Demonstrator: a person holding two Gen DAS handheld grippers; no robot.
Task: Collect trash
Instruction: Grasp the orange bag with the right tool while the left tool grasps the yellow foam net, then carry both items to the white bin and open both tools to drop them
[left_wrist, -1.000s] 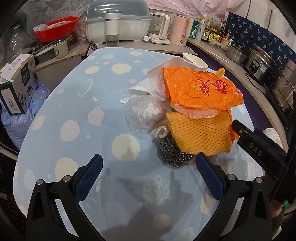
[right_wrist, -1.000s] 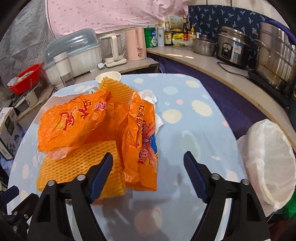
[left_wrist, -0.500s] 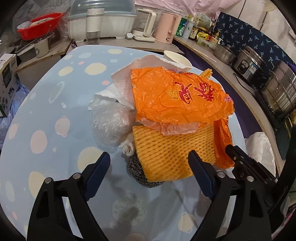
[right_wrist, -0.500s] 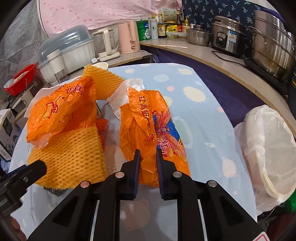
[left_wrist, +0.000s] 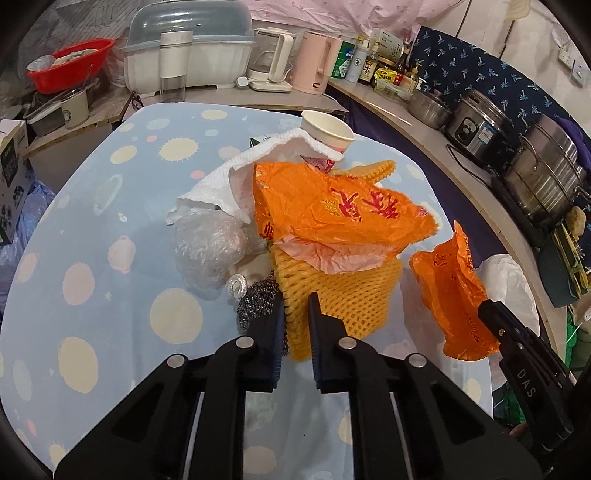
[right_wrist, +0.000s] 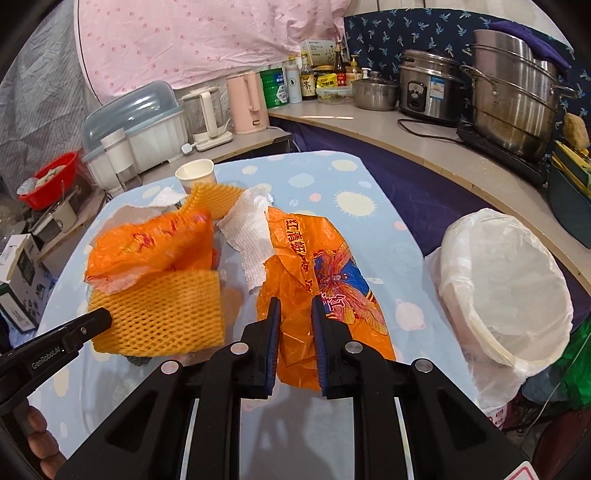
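Now the left gripper (left_wrist: 296, 314) is reaching forward low over the pale blue tabletop with cream dots (left_wrist: 110, 229), its jaws clenched on the near edge of the yellow-orange foam fruit net (left_wrist: 343, 295), which is lying flat with its long side running across the view. Just beside the net's left edge, a grey steel-wool scrubber (left_wrist: 255, 301) is sitting on the tabletop, and a crumpled clear plastic ball (left_wrist: 210, 251) is resting behind it. A wrinkled orange plastic bag with red characters (left_wrist: 332, 210) is draping over the far part of the net, with a white paper towel (left_wrist: 236, 181) and a white paper cup (left_wrist: 327, 133) beyond. The right gripper (right_wrist: 295, 314) is pointing forward too, its jaws grasping the lower part of the orange printed snack wrapper (right_wrist: 325, 273); the wrapper is hanging clear of the tabletop, its long axis running away from the camera, with a white tissue piece (right_wrist: 251, 236) at its far left edge. To the right, off the tabletop's edge, the round bin lined with a white plastic bag (right_wrist: 506, 284) is standing open.
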